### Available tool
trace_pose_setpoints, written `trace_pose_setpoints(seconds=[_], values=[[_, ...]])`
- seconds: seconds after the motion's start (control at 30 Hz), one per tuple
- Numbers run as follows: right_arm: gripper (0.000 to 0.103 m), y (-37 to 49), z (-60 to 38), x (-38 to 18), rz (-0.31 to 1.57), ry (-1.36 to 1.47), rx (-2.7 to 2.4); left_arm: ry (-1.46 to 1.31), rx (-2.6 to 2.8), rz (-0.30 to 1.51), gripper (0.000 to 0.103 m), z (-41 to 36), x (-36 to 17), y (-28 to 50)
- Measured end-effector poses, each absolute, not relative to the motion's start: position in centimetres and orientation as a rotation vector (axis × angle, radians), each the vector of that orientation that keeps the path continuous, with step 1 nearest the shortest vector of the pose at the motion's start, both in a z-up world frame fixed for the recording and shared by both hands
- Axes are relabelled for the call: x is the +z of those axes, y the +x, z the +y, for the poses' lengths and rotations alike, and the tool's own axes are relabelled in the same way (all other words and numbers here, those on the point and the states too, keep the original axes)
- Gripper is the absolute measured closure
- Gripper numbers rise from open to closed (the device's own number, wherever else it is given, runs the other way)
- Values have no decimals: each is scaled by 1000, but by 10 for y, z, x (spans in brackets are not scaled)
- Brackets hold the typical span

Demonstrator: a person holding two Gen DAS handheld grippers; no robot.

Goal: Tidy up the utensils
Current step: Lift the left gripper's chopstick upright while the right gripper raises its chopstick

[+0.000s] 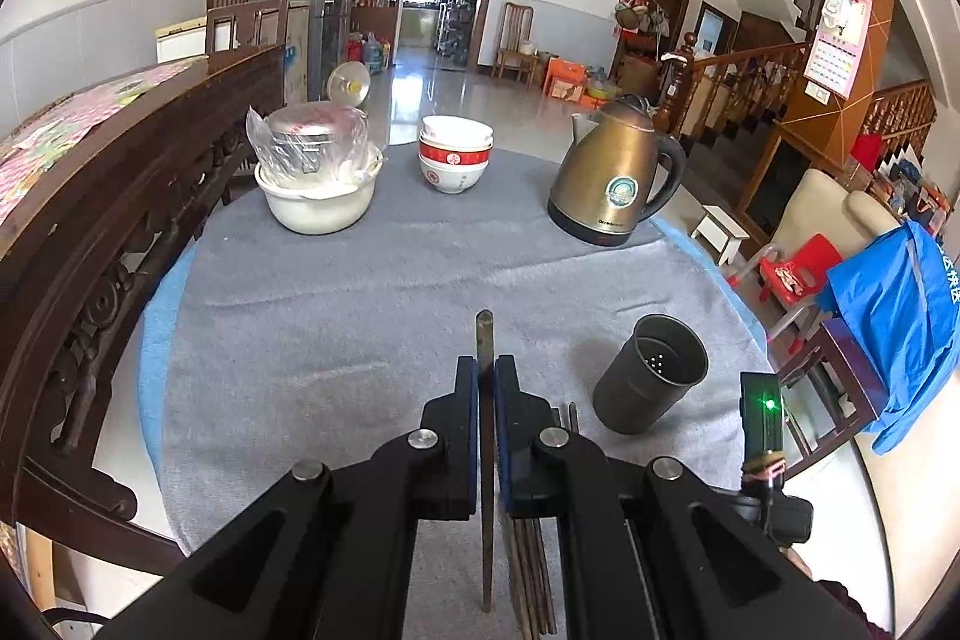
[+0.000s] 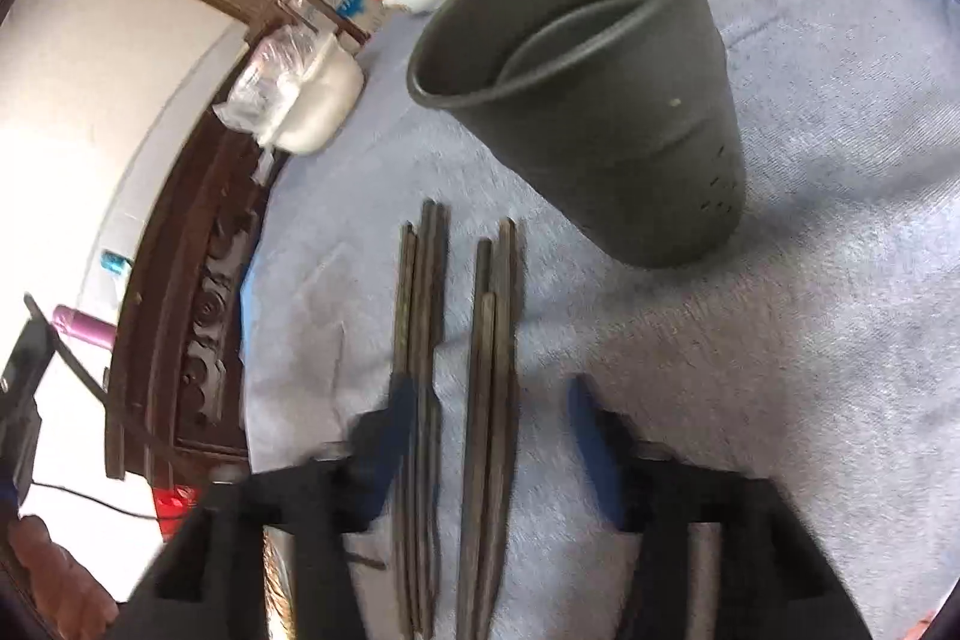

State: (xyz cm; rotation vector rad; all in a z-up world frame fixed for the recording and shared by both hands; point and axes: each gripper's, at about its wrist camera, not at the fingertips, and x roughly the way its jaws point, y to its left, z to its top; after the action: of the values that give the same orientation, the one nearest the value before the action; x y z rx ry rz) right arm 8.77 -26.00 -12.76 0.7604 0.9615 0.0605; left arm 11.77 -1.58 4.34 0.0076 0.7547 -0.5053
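One dark, slim wooden chopstick is pinched between the pressed-together left tongs, lifted clear of the grey towel-covered desk. Its long axis runs straight along the tongs' own line, the blunt end poking out ahead toward the far side of the desk and the rest trailing back under the camera. The step in hand looks like carrying this single stick to the dull grey perforated metal holder cup, which stands upright, ahead and to the right of the tongs. The next move calls for swinging right, tipping the stick nearer to upright and getting one end over the cup's open mouth before letting go.

In the right wrist view the right tongs are spread, pads pressing on nothing, with two loose bundles of dark chopsticks lying flat on the cloth, one between the fingers, the other under the left finger. Those sticks lie parallel, ends pointing toward the cup just beyond them.
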Motion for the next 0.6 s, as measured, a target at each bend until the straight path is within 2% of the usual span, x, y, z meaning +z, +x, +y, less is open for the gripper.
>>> trace_pose_setpoints(seconds=[0.03, 0.07, 0.13, 0.17, 0.33, 0.6], values=[[49, 87, -262, -128, 952, 745, 40, 6, -506, 753, 98, -14, 44, 117], [72, 89, -262, -129, 958, 731, 18, 3, -507, 753, 98, -12, 44, 116], [84, 96, -262, -138, 998, 757, 29, -5, -507, 754, 97, -7, 44, 117], [87, 97, -262, -141, 1011, 763, 37, -8, -505, 753, 97, -4, 44, 116], [94, 99, -251, -138, 1012, 737, 46, -20, -501, 750, 97, 3, 42, 116], [95, 86, -233, -96, 893, 643, 110, -23, -521, 754, 97, -1, 46, 112]])
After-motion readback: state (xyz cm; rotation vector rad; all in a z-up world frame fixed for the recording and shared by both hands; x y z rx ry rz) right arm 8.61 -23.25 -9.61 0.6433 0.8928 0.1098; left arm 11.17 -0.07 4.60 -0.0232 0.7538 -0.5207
